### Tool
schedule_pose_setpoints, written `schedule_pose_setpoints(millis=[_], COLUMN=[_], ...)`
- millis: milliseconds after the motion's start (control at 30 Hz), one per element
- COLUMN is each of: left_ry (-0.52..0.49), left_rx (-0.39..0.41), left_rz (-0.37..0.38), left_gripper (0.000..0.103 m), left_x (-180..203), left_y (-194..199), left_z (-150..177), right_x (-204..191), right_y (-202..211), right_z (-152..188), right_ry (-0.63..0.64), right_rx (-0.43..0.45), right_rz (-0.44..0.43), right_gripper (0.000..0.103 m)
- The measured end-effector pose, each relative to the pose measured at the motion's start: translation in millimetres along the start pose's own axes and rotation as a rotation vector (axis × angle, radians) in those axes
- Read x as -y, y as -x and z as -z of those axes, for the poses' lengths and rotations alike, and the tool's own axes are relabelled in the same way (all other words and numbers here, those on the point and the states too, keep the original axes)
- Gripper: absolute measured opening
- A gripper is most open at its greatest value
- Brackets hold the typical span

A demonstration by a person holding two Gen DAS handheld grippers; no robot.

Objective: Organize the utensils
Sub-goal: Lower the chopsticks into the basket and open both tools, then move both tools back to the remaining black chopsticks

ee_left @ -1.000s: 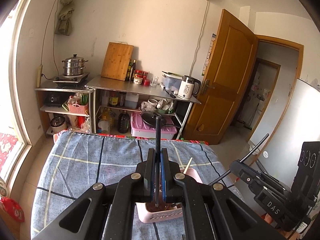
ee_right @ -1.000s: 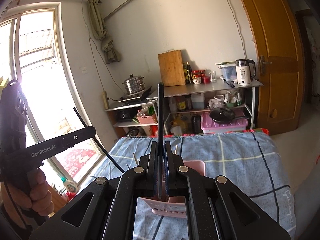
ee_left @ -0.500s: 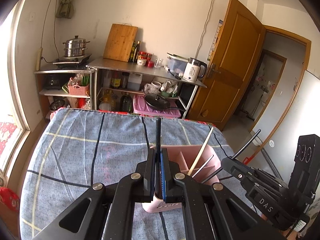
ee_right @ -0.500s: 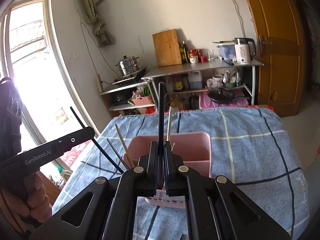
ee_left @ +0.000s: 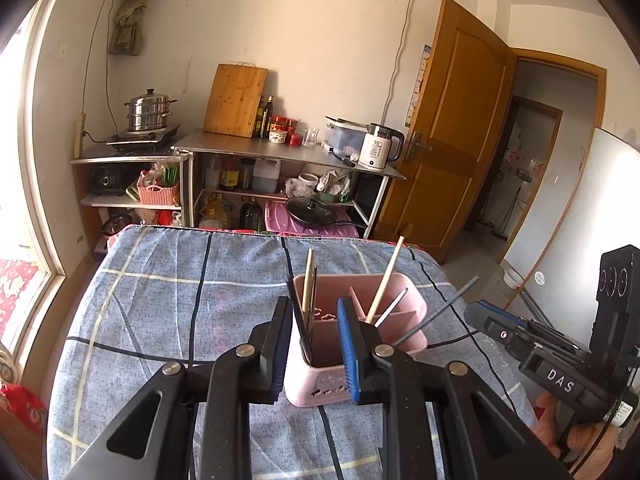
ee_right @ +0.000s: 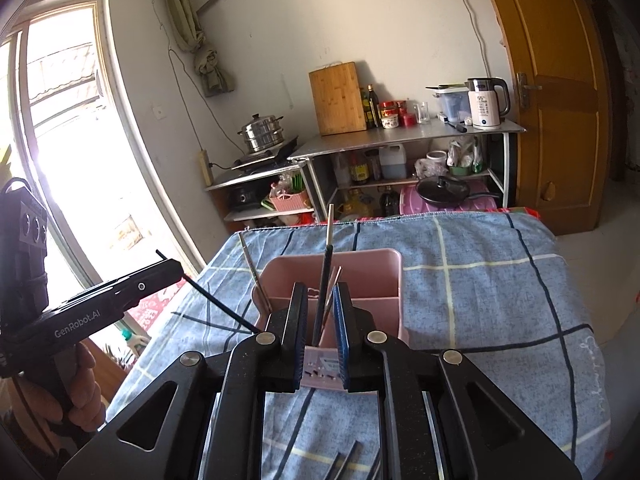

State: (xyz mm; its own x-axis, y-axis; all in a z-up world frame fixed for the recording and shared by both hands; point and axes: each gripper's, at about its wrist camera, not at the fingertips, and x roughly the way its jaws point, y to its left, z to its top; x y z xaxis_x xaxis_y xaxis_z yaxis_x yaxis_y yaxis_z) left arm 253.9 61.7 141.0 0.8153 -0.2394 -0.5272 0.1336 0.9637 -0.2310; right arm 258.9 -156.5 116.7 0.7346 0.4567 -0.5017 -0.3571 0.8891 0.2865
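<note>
The left tongs (ee_left: 316, 344) are seen with their jaws parted, having just been opening, and a dark chopstick (ee_left: 299, 322) stands loose in the gap, touched by neither pad, its lower end down inside the pink utensil holder (ee_left: 400, 312). Beside it in the same near-left compartment a pale wooden chopstick (ee_left: 307, 280) is leaned. The right tongs (ee_right: 320, 328) are likewise parted, having just been opening, and a dark chopstick (ee_right: 323, 292) with a pale upper end rises free between the jaws, dropped into the pink utensil holder (ee_right: 384, 268) directly ahead. In the left wrist view, a second pale wooden chopstick (ee_left: 385, 278) and a metal chopstick (ee_left: 391, 306) are tilted in a middle compartment, and a dark thin chopstick (ee_left: 440, 312) slants out over the right rim towards the other tool. In the right wrist view, a metal chopstick (ee_right: 252, 272) leans at the holder's left end, and several loose chopsticks (ee_right: 348, 460) are seen lying on the cloth at the bottom edge. The holder is set on a table covered by a blue checked cloth (ee_left: 160, 312). The left tool is gripped by a hand (ee_right: 80, 392). Beyond the table, steel shelves (ee_left: 280, 152) carry a cutting board (ee_left: 236, 100), a steamer pot (ee_left: 150, 110) and a white kettle (ee_left: 378, 146), beside a wooden door (ee_left: 452, 128).
</note>
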Motion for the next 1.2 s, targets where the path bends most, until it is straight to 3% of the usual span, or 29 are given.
schedule_pose_setpoints(millis=[267,700,1000,1200], left_ry=[-0.015,-0.001,-0.009,-0.018], left_rx=[0.0,-0.09,-0.145,-0.166], left_rz=[0.019,0.051,0.06,0.065], left_gripper=[0.023,0.023,0.023,0.023], left_x=[12,33,43,48], left_y=[28,50,52,46], left_z=[43,151,185,190], right_x=[4,17,17,21], right_y=[36,68,71,64], right_z=[37,128,163,170], right_ry=[0.0,-0.047,-0.069,-0.081], right_rx=[0.002,-0.108,-0.177,-0.205], right_rz=[0.018,0.051,0.054,0.068], right_gripper=[0.013,0.013,0.013,0.013])
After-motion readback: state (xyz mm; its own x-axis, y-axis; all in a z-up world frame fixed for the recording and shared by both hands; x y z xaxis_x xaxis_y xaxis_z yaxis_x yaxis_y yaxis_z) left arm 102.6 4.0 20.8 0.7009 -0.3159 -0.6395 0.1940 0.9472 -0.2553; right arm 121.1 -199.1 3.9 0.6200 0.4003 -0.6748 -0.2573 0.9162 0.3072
